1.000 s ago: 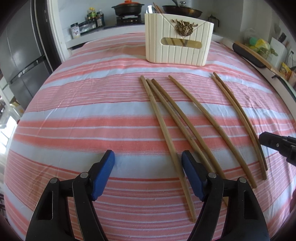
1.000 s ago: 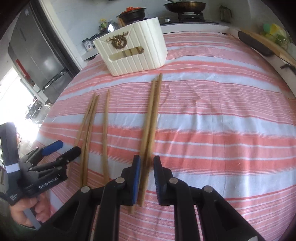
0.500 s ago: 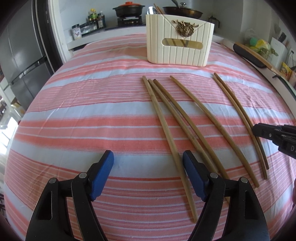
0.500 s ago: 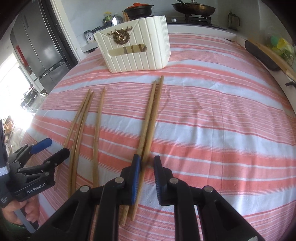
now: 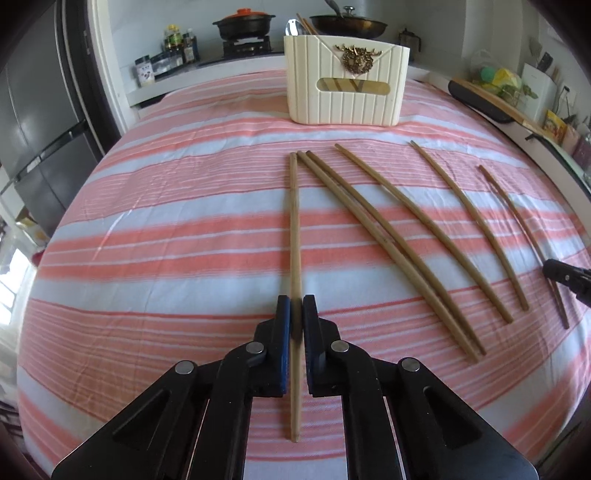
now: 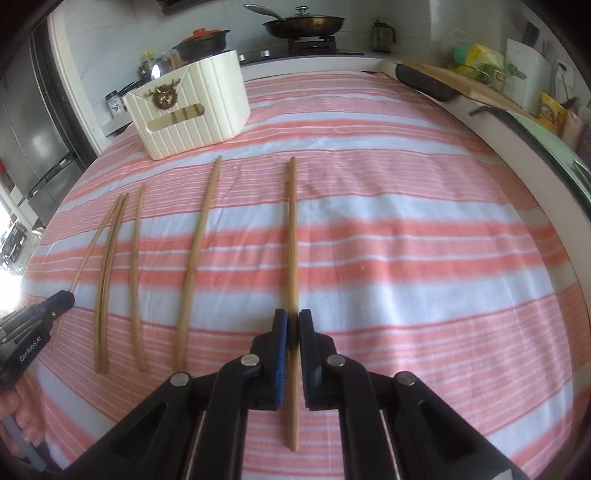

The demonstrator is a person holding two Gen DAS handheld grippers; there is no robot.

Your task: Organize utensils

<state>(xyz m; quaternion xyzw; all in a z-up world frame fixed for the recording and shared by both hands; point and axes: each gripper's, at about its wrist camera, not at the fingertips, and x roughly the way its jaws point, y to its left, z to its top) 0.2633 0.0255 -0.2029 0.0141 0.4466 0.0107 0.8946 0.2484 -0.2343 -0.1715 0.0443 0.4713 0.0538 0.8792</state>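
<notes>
Your left gripper (image 5: pixel 296 314) is clamped on the leftmost chopstick (image 5: pixel 294 221); your right gripper (image 6: pixel 293 325) is pinching the rightmost chopstick (image 6: pixel 292 229). Four chopsticks (image 5: pixel 388 240) lie loose between.

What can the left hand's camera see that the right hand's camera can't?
Only the left camera shows the spoon poking up from the box, and the left gripper up close, shut on a chopstick. Only the right camera shows the box's side wall, and the right gripper shut on another chopstick. Both show the white box, the striped cloth, loose chopsticks and the stove pans.
</notes>
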